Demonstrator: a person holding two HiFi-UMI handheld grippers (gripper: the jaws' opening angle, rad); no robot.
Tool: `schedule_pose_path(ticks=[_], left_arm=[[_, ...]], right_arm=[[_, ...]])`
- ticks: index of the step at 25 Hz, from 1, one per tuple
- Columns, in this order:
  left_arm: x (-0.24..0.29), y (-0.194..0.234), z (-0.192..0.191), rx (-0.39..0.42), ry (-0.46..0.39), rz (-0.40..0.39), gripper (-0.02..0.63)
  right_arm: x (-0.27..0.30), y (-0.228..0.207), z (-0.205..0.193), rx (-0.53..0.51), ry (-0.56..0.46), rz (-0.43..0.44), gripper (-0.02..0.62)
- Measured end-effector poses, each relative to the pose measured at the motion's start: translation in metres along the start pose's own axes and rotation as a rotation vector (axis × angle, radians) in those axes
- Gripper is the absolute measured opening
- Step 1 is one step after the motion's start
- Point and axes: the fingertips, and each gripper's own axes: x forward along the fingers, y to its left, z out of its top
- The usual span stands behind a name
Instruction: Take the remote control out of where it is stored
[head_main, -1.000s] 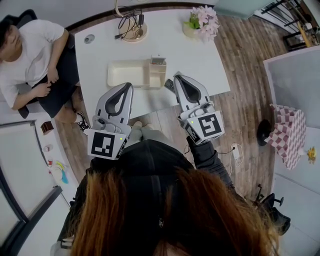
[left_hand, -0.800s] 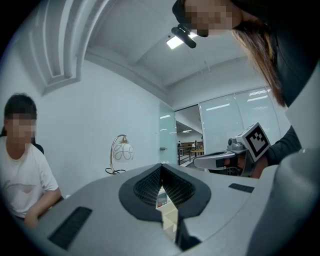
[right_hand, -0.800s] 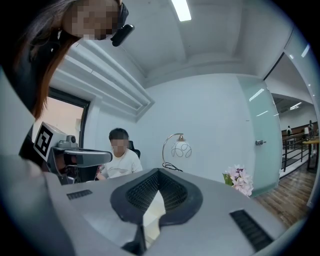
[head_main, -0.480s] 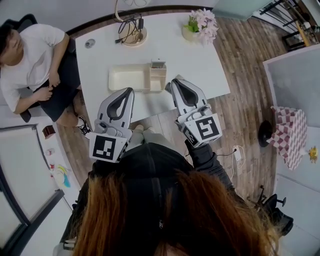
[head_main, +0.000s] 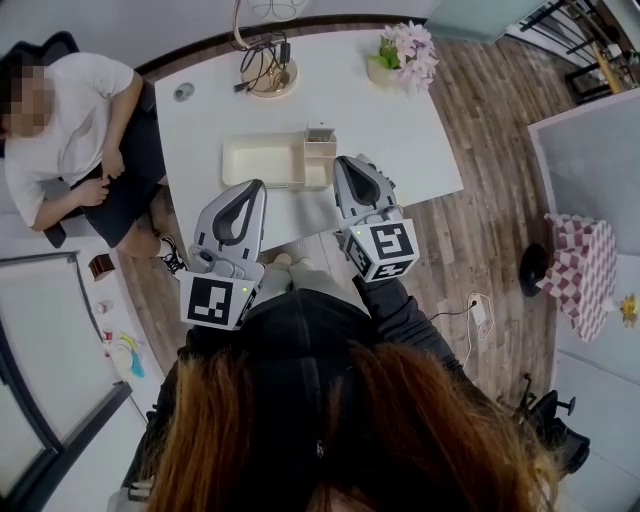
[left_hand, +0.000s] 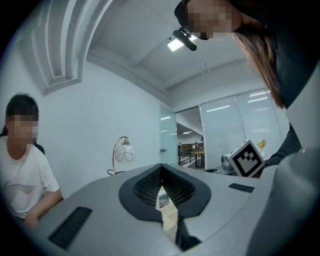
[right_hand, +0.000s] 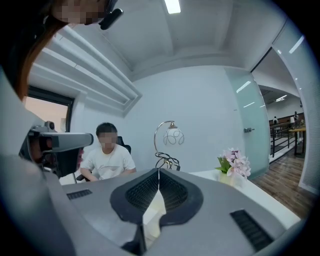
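Note:
A cream organiser (head_main: 262, 160) lies on the white table (head_main: 400, 130). Its small upright compartment (head_main: 320, 155) holds a grey-topped remote control (head_main: 320, 131) standing on end. In the left gripper view the compartment (left_hand: 170, 220) and the remote (left_hand: 162, 199) show through the gap under the jaws. My left gripper (head_main: 255, 185) hovers at the table's near edge, shut and empty, its tips meeting (left_hand: 161, 165). My right gripper (head_main: 347, 162) is just right of the compartment, shut with nothing in it (right_hand: 159, 171).
A person in a white shirt (head_main: 70, 110) sits at the table's left side. A lamp base with cables (head_main: 268, 70) and a pot of pink flowers (head_main: 405, 50) stand at the far edge. A checked cloth (head_main: 575, 270) lies on the floor at right.
My right gripper has sunk and shifted left, closer to the compartment with the remote. The left gripper has kept still.

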Motion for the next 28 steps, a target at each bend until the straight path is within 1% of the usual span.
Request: schedule_pose_path(ticks=[5, 7, 10, 11, 12, 13, 14, 15, 17, 20, 23, 28], left_arm=[[-0.006, 0.001, 0.001, 0.016, 0.020, -0.006, 0.009], [-0.009, 0.002, -0.001, 0.021, 0.045, -0.002, 0.009], [-0.011, 0.003, -0.004, 0.021, 0.075, 0.007, 0.009], [-0.012, 0.004, -0.006, 0.023, 0.091, 0.008, 0.009], [-0.012, 0.004, -0.006, 0.027, 0.092, 0.008, 0.009], [-0.012, 0.003, -0.003, 0.028, 0.076, 0.007, 0.009], [-0.012, 0.003, -0.002, 0.029, 0.060, 0.005, 0.009], [-0.014, 0.002, -0.001, 0.029, 0.053, 0.003, 0.009], [-0.018, 0.001, -0.003, 0.032, 0.058, 0.005, 0.009], [-0.023, 0.004, -0.005, 0.034, 0.070, 0.016, 0.009], [-0.027, 0.009, -0.007, 0.034, 0.077, 0.031, 0.009], [-0.034, 0.018, -0.009, 0.028, 0.090, 0.062, 0.009]], right_arm=[[0.025, -0.008, -0.022, 0.000, 0.029, -0.090, 0.017], [0.035, -0.013, -0.030, 0.003, 0.037, -0.132, 0.017], [0.051, -0.020, -0.050, 0.029, 0.083, -0.181, 0.021], [0.056, -0.023, -0.059, 0.049, 0.109, -0.200, 0.042], [0.062, -0.027, -0.069, 0.073, 0.138, -0.223, 0.092], [0.067, -0.031, -0.078, 0.097, 0.166, -0.252, 0.134], [0.072, -0.035, -0.087, 0.116, 0.192, -0.280, 0.163], [0.076, -0.037, -0.094, 0.125, 0.213, -0.304, 0.199], [0.085, -0.039, -0.100, 0.114, 0.236, -0.333, 0.240], [0.097, -0.038, -0.105, 0.096, 0.255, -0.346, 0.261], [0.106, -0.036, -0.109, 0.093, 0.280, -0.356, 0.264], [0.109, -0.041, -0.110, 0.078, 0.276, -0.381, 0.263]])
